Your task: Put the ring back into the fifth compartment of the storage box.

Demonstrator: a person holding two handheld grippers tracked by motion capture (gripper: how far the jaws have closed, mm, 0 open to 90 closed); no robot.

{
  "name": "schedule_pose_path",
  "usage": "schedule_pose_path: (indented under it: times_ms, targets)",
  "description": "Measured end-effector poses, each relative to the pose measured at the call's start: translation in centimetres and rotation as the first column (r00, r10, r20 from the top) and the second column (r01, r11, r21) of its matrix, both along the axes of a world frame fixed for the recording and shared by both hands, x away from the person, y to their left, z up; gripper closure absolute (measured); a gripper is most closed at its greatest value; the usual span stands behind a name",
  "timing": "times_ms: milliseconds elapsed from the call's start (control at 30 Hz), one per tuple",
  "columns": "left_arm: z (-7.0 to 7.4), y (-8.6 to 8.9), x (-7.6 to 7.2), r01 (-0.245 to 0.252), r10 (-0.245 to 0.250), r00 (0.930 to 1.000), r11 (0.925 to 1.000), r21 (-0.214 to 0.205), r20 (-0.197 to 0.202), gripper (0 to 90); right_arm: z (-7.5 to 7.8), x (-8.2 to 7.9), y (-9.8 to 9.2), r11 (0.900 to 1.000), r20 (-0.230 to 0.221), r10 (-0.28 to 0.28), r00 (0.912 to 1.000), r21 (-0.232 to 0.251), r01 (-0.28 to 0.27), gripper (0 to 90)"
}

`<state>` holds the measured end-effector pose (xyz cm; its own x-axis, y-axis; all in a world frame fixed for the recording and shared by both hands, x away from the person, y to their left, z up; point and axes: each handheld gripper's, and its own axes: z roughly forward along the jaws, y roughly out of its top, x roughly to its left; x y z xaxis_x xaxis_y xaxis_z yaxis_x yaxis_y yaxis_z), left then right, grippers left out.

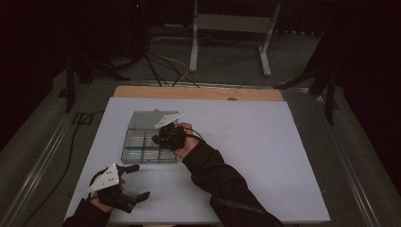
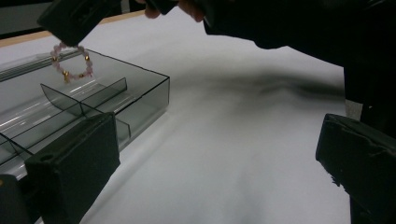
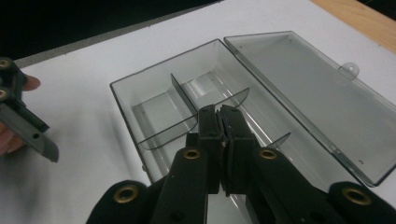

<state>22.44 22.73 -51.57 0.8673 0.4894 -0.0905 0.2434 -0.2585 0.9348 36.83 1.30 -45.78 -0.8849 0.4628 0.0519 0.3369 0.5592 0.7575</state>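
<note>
R tongs (image 3: 223, 116) | clamp bracelet (image 2: 71, 60) (dangling) | above box (image 3: 140, 121)

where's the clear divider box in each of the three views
high view: the clear box lies left of centre on the white table, partly under the right gripper.
left gripper view: at the left edge, a pink bead bracelet hanging over it.
right gripper view: centre, lid open to the right.
shared landmark: its crossed dividers.

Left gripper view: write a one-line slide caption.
Right gripper dangles a pink bead bracelet over the clear divided box.
</note>
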Motion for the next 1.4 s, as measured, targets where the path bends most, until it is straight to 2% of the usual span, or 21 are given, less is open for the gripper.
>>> schedule_pose_path:
  times_ms: [300, 433, 700, 833, 900, 1033, 1167, 1200, 1233, 1300, 1333, 1400]
  targets:
    - [0.0, 0.0, 0.0, 0.000, 0.000, 1.0000, 1.0000, -0.003, 0.000, 0.7, -0.9, 0.4, 1.0, 0.9998, -0.020, 0.013, 0.9997, -0.015, -0.014, 87.9]
    - [0.0, 0.0, 0.0, 0.000, 0.000, 1.0000, 1.0000, -0.003, 0.000, 0.7, -1.6, 0.3, 1.5, 0.9988, -0.018, 0.032, 0.9993, -0.037, -0.032, 87.8]
    - [0.0, 0.1, 0.0, -0.002, 0.002, 1.0000, 1.0000, -0.004, 0.001, 0.7, -2.4, 0.5, 2.1, 0.9978, -0.046, 0.046, 0.9979, -0.045, -0.048, 87.0]
    - [0.0, 0.1, 0.0, -0.001, 0.002, 1.0000, 1.0000, -0.004, 0.001, 0.7, -2.7, 0.7, 2.2, 0.9965, -0.062, 0.069, 0.9957, -0.042, -0.072, 65.0]
    - [0.0, 0.1, 0.0, -0.001, 0.001, 1.0000, 1.0000, -0.003, 0.002, 0.7, -2.6, 0.6, 2.1, 0.9965, -0.037, 0.078, 0.9963, -0.029, -0.079, 55.1]
    - [0.0, 0.1, 0.0, -0.001, 0.001, 1.0000, 1.0000, -0.006, 0.002, 0.7, -2.3, 0.6, 1.8, 0.9974, -0.034, 0.072, 0.9968, 0.007, -0.072, 37.6]
    - [0.0, 0.0, 0.1, 0.000, 0.000, 1.0000, 1.0000, -0.004, 0.001, 0.7, -1.8, 0.7, 1.1, 0.9962, -0.062, 0.067, 0.9959, 0.060, -0.063, 19.5]
    - [0.0, 0.0, 0.1, -0.001, 0.001, 1.0000, 1.0000, -0.003, 0.001, 0.7, -1.7, 0.9, 0.8, 0.9939, -0.074, 0.094, 0.9929, 0.066, -0.089, 12.5]
    - [0.0, 0.0, 0.1, -0.001, 0.001, 1.0000, 1.0000, -0.003, 0.002, 0.7, -1.6, 0.9, 0.6, 0.9909, -0.072, 0.121, 0.9900, 0.068, -0.117, 10.7]
    - [0.0, 0.0, 0.1, 0.001, -0.001, 1.0000, 1.0000, -0.002, 0.002, 0.7, -1.6, 0.8, 0.1, 0.9919, -0.036, 0.114, 0.9928, 0.061, -0.112, 10.2]
    - [0.0, -0.1, 0.1, 0.002, -0.002, 1.0000, 1.0000, -0.001, 0.001, 0.7, -1.5, 0.9, -0.2, 0.9920, -0.037, 0.114, 0.9928, 0.058, -0.112, 8.3]
    - [0.0, -0.1, 0.1, 0.002, -0.002, 1.0000, 1.0000, 0.000, 0.000, 0.7, -1.2, 0.8, -0.8, 0.9914, -0.063, 0.105, 0.9925, 0.085, -0.099, 4.7]
